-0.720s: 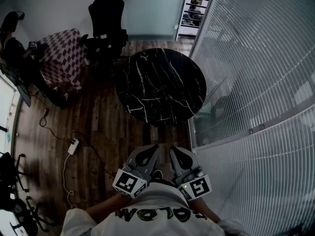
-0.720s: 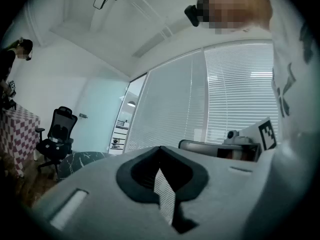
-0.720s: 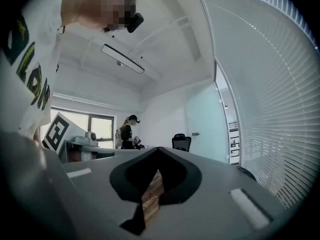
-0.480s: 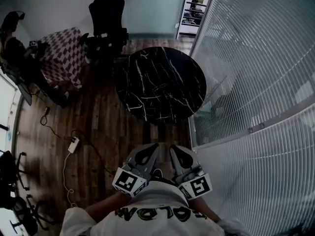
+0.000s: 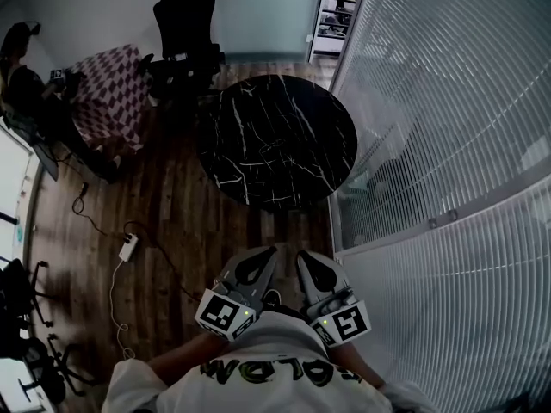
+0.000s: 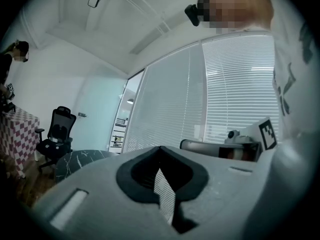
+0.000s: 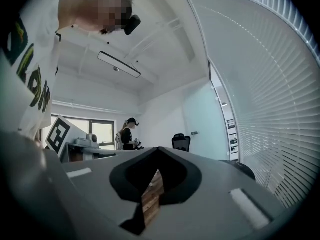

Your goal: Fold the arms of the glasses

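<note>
In the head view I hold both grippers level and close together in front of my chest, pointing at a round black marble table. The left gripper and the right gripper are both shut with nothing between the jaws. In the left gripper view, the left gripper shows its jaws meeting at the tips. The right gripper looks the same in its own view. The table stands well beyond both grippers. I cannot make out any glasses on its dark top.
A slatted glass wall runs along the right, close to the table. A black office chair stands behind the table, with a checkered-cloth table and a person at the far left. A power strip with cable lies on the wooden floor.
The table has slid slightly up and left in the head view. Both grippers stay shut in the same place at my chest.
</note>
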`<state>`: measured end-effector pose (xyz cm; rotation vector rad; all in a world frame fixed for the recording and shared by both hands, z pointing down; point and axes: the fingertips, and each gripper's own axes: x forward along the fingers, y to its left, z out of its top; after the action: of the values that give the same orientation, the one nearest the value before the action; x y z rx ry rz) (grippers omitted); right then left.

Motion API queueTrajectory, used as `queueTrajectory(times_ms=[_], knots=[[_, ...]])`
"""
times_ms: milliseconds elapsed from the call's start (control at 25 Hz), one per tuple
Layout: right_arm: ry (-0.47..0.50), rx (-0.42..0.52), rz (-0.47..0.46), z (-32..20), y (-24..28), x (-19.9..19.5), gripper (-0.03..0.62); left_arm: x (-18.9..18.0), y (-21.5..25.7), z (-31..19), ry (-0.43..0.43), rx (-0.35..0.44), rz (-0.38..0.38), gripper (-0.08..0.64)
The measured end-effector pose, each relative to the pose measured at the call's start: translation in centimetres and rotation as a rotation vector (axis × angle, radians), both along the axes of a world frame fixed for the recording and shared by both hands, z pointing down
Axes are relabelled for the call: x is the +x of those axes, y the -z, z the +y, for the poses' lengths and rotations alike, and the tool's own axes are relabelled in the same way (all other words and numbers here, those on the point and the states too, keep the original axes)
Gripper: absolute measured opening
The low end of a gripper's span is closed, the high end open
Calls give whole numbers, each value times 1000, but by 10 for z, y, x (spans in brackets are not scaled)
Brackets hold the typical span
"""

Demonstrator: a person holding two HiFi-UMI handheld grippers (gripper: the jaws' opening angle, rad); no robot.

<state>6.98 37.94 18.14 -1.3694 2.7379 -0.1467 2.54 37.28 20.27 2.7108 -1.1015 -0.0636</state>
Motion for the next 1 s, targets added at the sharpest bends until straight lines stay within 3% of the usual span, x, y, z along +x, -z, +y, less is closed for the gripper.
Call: queueTrajectory(times_ms=[560,1000], knots=[[2,-38,18,-23,-16,29,2,34,-9,-23,-1,-17,12,3],[1,-38,38,-138,-22,-5,2,0,-17,-138,0,-7,33,3]])
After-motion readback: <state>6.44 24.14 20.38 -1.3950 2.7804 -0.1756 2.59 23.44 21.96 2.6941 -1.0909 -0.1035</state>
